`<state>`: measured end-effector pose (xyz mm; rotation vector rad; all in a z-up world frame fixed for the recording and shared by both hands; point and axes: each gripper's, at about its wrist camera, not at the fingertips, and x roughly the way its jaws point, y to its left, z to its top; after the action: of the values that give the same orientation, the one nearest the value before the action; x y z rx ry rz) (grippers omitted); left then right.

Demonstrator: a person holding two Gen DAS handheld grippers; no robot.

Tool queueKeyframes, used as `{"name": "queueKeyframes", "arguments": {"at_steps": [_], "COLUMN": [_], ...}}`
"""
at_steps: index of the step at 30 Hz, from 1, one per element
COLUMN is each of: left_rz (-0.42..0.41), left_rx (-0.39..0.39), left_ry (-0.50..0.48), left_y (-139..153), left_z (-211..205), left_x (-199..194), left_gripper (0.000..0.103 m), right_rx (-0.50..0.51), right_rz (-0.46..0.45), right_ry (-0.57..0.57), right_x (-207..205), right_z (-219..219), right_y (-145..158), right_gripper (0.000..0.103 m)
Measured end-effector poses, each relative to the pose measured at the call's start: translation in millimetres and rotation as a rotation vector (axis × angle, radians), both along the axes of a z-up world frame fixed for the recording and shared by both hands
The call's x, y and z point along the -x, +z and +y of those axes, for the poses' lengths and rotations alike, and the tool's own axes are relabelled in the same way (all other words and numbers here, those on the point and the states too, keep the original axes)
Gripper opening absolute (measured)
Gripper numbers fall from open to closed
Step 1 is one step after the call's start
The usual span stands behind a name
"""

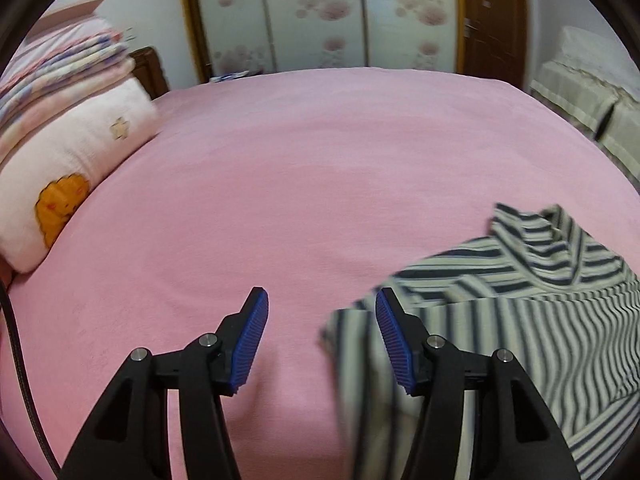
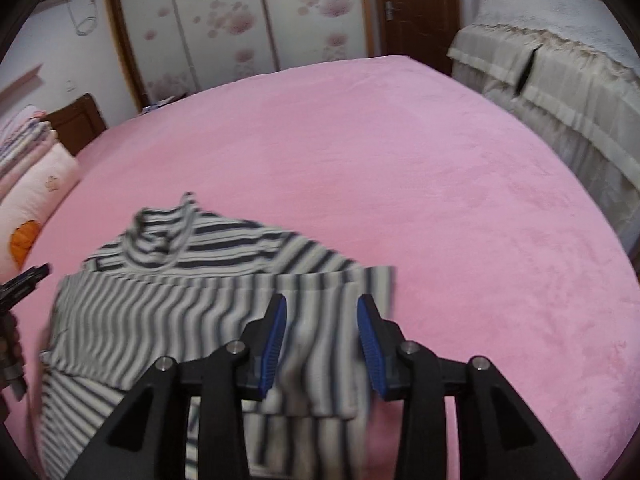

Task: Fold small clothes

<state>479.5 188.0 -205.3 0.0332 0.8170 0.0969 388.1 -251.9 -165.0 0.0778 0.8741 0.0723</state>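
Both your grippers stand with jaws apart over a striped top point(image 2: 208, 304) laid on the pink bedspread point(image 2: 440, 184), mid-fold. The left gripper point(image 1: 322, 340) is released: its blue pads are parted, and only one of them overlaps the garment's near edge, which blurs past between the jaws at about 5 o'clock in the left wrist view. Nothing appears pinched there. The right gripper point(image 2: 322, 344) is likewise unclenched, its pads standing clear on either side of a blurred strip of striped cloth that lies between them without being pressed.

The top lies at 8 o'clock in the right wrist view and 4 o'clock in the left, collar point(image 2: 172, 232) pointing away from you toward 12, with a band of fabric folded across the body below the collar. That doubled-over layer suggests a fold has been laid, and the parted jaws fit a let-go so the cloth settles flat.

A pillow with an orange motif point(image 1: 64, 204) and stacked bedding point(image 1: 60, 60) sit at 9 to 10 o'clock, well clear of the work. Flowered wardrobe doors point(image 1: 320, 12) fill 12 o'clock beyond the bed.

Your next grip will likely need a fresh edge; the soft knit may slide or bunch on the plush spread.
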Motion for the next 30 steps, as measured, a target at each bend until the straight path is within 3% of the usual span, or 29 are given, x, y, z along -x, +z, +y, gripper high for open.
{"name": "queueKeyframes", "arguments": {"at_steps": [6, 10, 12, 14, 15, 17, 18, 22, 30], "left_rz": [-0.004, 0.026, 0.057, 0.081, 0.085, 0.077, 0.067, 0.065, 0.000], "left_rx": [0.080, 0.137, 0.129, 0.068, 0.037, -0.002, 0.023, 0.110, 0.097], "left_ry": [-0.114, -0.190, -0.220, -0.225, -0.225, -0.212, -0.199, -0.210, -0.166], "left_y": [7, -4, -18, -38, -45, -57, -60, -63, -19], "left_z": [-64, -102, -118, -127, -127, -117, -107, -81, -56], "left_x": [8, 17, 20, 23, 23, 21, 21, 19, 54], "left_gripper": [0.055, 0.055, 0.055, 0.055, 0.057, 0.081, 0.085, 0.092, 0.092], "right_rx": [-0.032, -0.053, -0.059, -0.055, -0.038, -0.008, 0.008, 0.031, 0.014], "right_rz": [0.008, 0.027, 0.048, 0.071, 0.079, 0.097, 0.105, 0.096, 0.097], "right_ry": [0.067, 0.101, 0.113, 0.113, 0.106, 0.083, 0.068, 0.041, -0.024], "right_x": [5, 7, 7, 5, 4, 2, 1, 6, 32], "right_z": [29, 45, 52, 56, 57, 53, 48, 29, 0], "right_y": [1, -7, -17, -30, -37, -48, -55, -64, -37], "right_gripper": [0.037, 0.037, 0.037, 0.037, 0.037, 0.037, 0.036, 0.016, 0.017]}}
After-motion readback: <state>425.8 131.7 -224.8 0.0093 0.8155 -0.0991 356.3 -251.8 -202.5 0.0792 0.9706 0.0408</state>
